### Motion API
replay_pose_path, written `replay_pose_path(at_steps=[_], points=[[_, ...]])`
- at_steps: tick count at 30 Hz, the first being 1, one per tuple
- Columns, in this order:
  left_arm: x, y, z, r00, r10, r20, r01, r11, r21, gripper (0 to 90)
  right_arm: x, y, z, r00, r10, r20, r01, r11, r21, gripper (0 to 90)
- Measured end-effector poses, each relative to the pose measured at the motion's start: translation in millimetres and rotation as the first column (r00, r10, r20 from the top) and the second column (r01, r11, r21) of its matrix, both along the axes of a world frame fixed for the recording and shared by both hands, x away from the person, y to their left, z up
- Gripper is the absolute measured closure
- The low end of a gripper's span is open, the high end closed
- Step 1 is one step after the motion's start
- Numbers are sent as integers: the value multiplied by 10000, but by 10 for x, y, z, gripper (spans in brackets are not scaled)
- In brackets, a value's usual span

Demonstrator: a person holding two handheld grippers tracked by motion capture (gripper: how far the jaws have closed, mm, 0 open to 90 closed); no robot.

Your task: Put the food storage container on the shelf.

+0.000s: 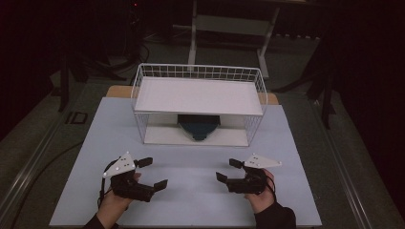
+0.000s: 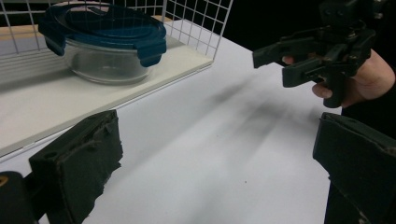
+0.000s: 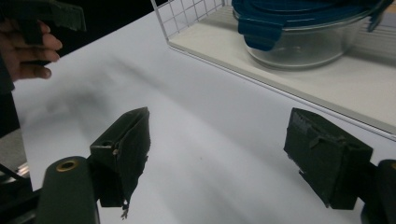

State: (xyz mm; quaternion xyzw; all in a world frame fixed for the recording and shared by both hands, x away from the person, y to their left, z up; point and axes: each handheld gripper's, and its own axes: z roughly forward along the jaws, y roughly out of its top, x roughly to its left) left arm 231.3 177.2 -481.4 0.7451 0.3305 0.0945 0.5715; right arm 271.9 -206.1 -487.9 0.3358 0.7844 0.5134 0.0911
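A clear glass container with a dark blue clip lid (image 1: 198,126) sits on the lower board of a white wire rack (image 1: 138,86) at the back of the table. In the left gripper view the container (image 2: 105,42) lies ahead to the left, and in the right gripper view the container (image 3: 303,32) is at the upper right. My left gripper (image 1: 154,172) is open and holds nothing, low over the table's front left. My right gripper (image 1: 227,170) is open and holds nothing at the front right. Both stand well short of the rack, with their jaws turned toward each other.
The rack's upper shelf (image 1: 200,95) is a bare white board above the container. The white tabletop (image 1: 191,157) spreads between the grippers and the rack. Dark floor and a metal stand's legs (image 1: 193,43) lie beyond the table.
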Motion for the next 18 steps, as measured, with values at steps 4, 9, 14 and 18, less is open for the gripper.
replay_pose_path(at_steps=[4,9,14,18], points=[[-6,3,-22,10000,28,5,-28,9998,176,14,-102,-84,-8,9999,-44,131,46,9998,-186,223],[-7,-21,-38,10000,-11,56,9,9995,302,14,-179,-171,-61,9998,-154,94,156,9998,-125,234],[4,-32,-62,10000,-31,77,28,9990,446,14,-178,-222,-124,9995,-269,-192,262,9990,-361,231],[6,-35,-65,10000,-40,91,36,9990,439,14,-174,-223,-126,9995,-291,-109,286,9986,-454,231]])
